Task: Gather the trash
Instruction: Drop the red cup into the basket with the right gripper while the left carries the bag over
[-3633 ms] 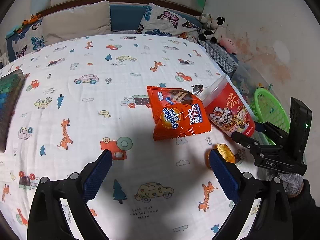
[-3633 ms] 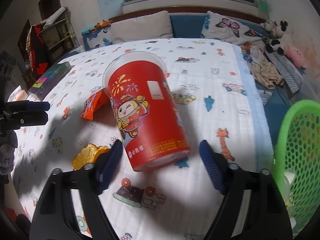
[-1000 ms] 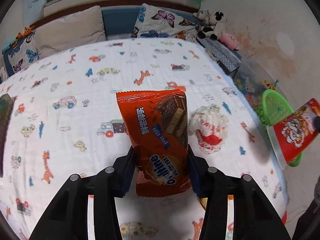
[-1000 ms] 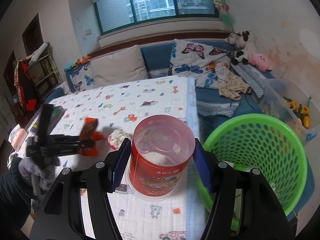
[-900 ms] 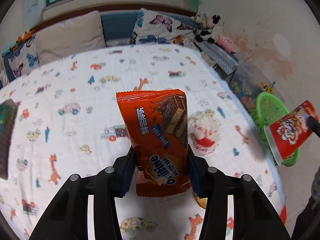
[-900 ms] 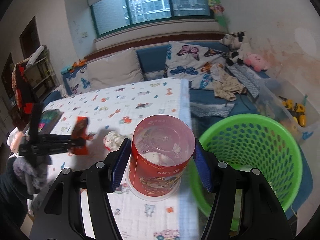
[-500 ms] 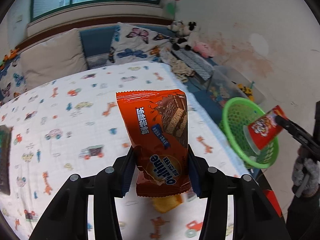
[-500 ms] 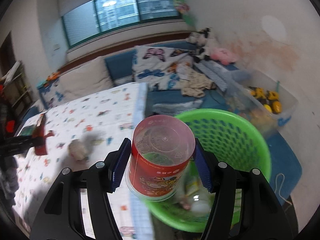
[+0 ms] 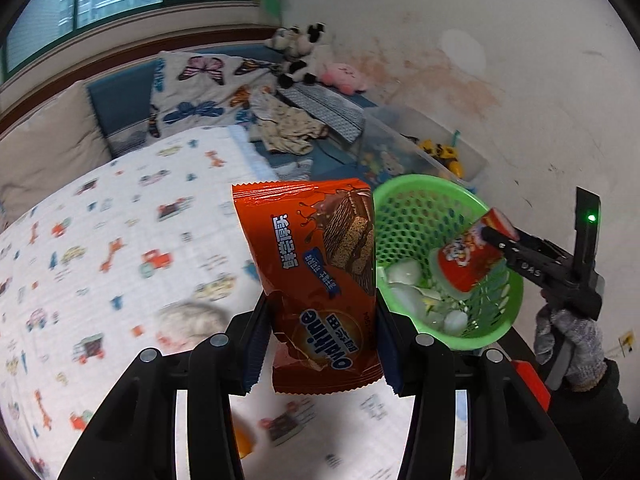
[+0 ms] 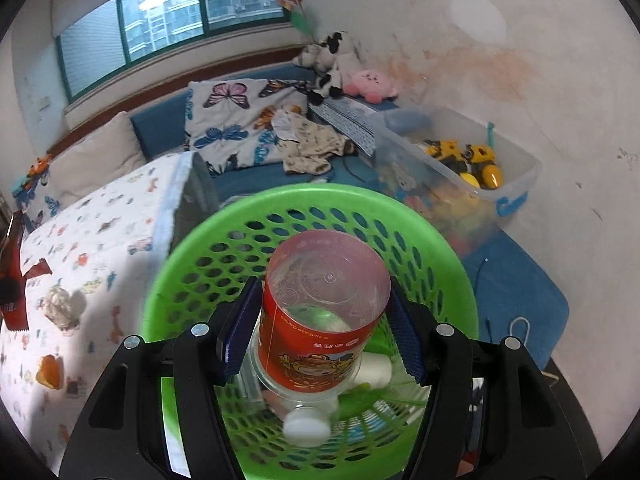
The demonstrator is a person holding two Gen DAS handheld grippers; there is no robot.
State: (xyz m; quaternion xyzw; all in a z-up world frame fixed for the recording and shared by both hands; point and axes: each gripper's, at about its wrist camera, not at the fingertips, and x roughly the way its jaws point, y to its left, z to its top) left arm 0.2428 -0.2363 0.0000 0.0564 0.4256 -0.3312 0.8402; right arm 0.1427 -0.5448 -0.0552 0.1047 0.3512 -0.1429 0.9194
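The left gripper [image 9: 320,336] is clamped on an orange snack wrapper [image 9: 320,280], its blue pads pressing the lower part of the pack from both sides so the wrapper stands upright between them. Behind the wrapper lies the bed [image 9: 120,240] with its white cartoon-print sheet, blurred here. A crumpled white wad of paper [image 9: 188,320] rests on the sheet just left of the gripper, and an orange-yellow scrap [image 9: 242,442] shows low between the gripper's arms.

The right gripper [image 10: 320,326] is closed on a red cup [image 10: 320,336] — the pads grip its sides, and the clear, pinkish end of the cup faces the camera. The cup hangs tilted over the mouth of a green basket [image 10: 192,264], which stands beside the edge of the bed and already has white pieces of trash [image 10: 306,426] in its bottom. In the left wrist view a gloved hand [image 9: 568,344] holds that gripper at the basket's right rim.

Beyond the basket sits a clear plastic bin [image 10: 516,176] with yellow toys in it, against a stained wall. Butterfly-print cushions [image 10: 240,120] and plush toys [image 10: 368,84] lie under the window.
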